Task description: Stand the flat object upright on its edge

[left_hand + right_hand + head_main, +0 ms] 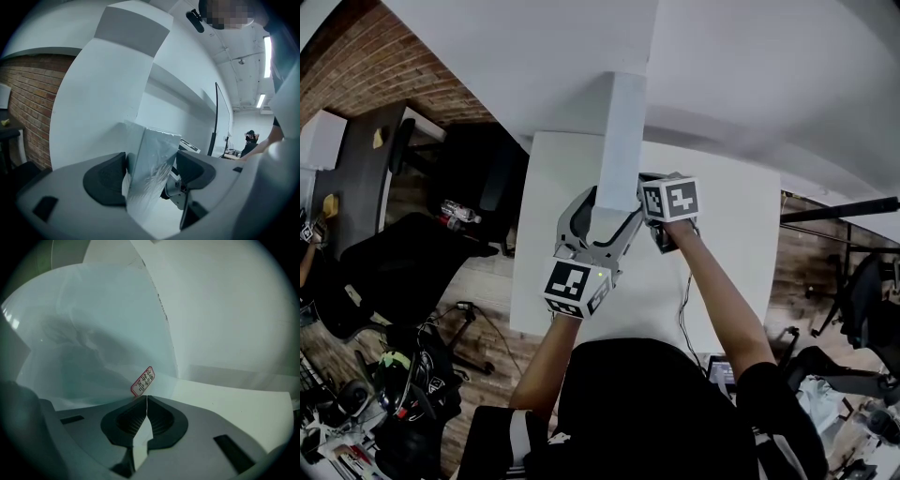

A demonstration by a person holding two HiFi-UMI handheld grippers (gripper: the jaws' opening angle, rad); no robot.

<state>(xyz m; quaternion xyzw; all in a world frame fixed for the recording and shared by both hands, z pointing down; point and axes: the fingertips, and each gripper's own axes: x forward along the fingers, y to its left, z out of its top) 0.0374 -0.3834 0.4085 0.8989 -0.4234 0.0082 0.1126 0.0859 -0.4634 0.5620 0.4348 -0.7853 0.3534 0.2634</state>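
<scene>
box on end, both grippers on it
left gripper (150,173) clamps the wrapped white box (619,141) low down between its pads; right gripper (146,401) is pinched tight on a thin edge of it by a red sticker (142,381); the box stands tall over the white table (722,244).
</scene>
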